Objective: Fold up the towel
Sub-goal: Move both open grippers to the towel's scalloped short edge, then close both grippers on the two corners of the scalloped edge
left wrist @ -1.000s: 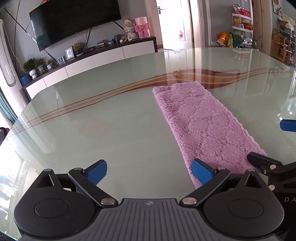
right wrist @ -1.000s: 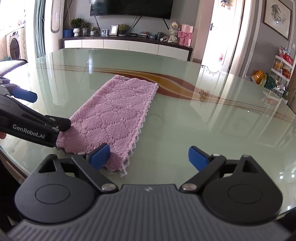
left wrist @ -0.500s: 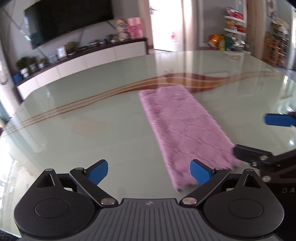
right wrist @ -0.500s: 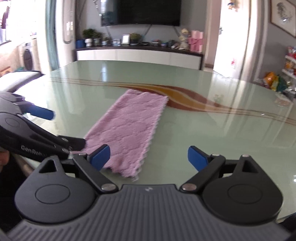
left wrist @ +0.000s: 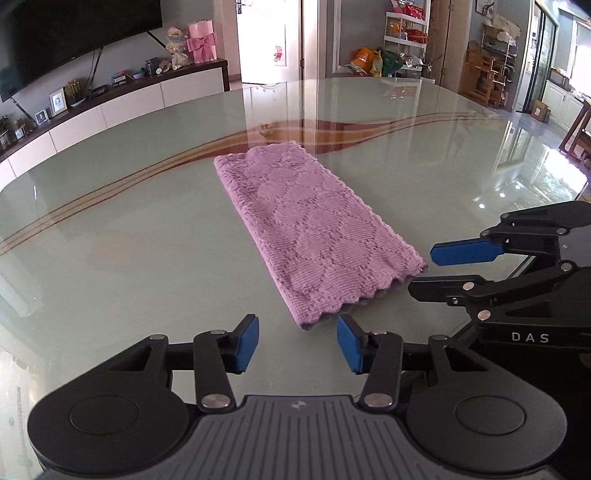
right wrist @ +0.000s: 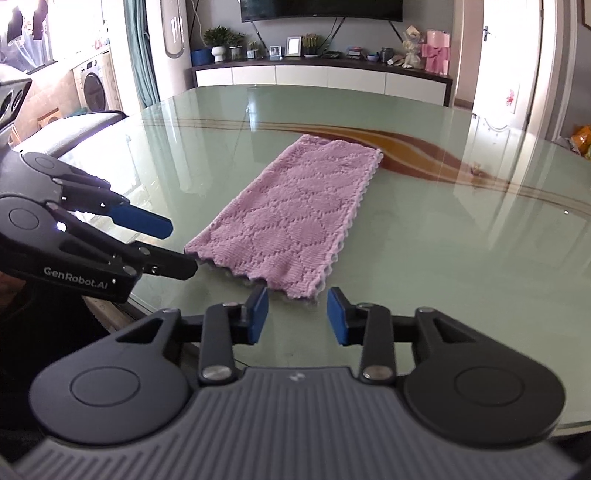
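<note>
fingers of left gripper (left wrist: 297,339) and right gripper (right wrist: 297,315) closing, still apart on nothing, just short of the folded pink towel (left wrist: 310,225) near the counter's (left wrist: 129,240) near edge.

We see a glossy green glass table (left wrist: 147,229), a wall television (right wrist: 321,9) at twelve o'clock above a white sideboard (right wrist: 321,77), bright doorway (right wrist: 506,55) at two.

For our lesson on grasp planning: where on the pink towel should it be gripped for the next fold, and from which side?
Grip the pink towel at its two near corners, on the scalloped short edge, coming from the near end. It lies flat as a long strip running away on the glass table, so lifting that edge folds it over the far end.
</note>
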### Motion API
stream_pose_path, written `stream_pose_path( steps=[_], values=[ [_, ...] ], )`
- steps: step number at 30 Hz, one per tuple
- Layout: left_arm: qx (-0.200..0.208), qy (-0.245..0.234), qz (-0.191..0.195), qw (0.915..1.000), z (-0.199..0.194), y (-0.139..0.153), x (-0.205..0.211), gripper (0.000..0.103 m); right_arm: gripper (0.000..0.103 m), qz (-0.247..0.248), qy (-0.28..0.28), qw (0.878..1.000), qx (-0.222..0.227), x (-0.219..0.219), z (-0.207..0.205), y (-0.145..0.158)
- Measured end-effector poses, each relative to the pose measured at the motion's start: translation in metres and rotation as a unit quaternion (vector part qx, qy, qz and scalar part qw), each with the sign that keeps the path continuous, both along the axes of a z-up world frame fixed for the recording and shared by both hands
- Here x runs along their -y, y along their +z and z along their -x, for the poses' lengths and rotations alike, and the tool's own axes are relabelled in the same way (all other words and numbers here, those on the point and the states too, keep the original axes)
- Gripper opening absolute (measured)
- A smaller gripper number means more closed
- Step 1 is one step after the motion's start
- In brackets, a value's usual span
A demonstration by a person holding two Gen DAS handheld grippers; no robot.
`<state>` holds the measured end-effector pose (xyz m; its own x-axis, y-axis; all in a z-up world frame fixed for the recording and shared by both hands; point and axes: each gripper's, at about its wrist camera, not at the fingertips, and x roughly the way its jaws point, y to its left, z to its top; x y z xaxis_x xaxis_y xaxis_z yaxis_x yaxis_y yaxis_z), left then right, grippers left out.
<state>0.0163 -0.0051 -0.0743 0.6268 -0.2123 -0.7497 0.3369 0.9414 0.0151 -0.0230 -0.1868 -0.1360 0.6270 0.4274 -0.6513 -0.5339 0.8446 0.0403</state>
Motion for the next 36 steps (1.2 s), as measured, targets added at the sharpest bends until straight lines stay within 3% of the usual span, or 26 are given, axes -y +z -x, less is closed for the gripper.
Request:
stream_pose_path(
  steps=[16, 24, 30, 36],
  values=[
    [0.0, -0.037, 0.011, 0.9992, -0.0062, -0.0091, 0.0093, 0.034, 0.035, 0.004, 0.011, 1.0, -0.004, 0.0011, -0.0061, -0.0001],
    [0.001, -0.053, 0.012, 0.9985, -0.0061, -0.0086, 0.0093, 0.024, 0.021, 0.013, 0.017, 1.0, -0.003, 0.001, -0.0106, -0.0002],
    [-0.002, -0.053, 0.014, 0.9985, -0.009, -0.0075, 0.0043, 0.018, 0.018, 0.018, 0.025, 1.0, -0.001, -0.0009, -0.0101, -0.0012],
    [-0.002, -0.052, 0.017, 0.9985, -0.0098, -0.0081, 0.0008, 0.004, 0.01, 0.018, 0.028, 0.999, -0.001, -0.0009, -0.0108, -0.0011]
  ],
)
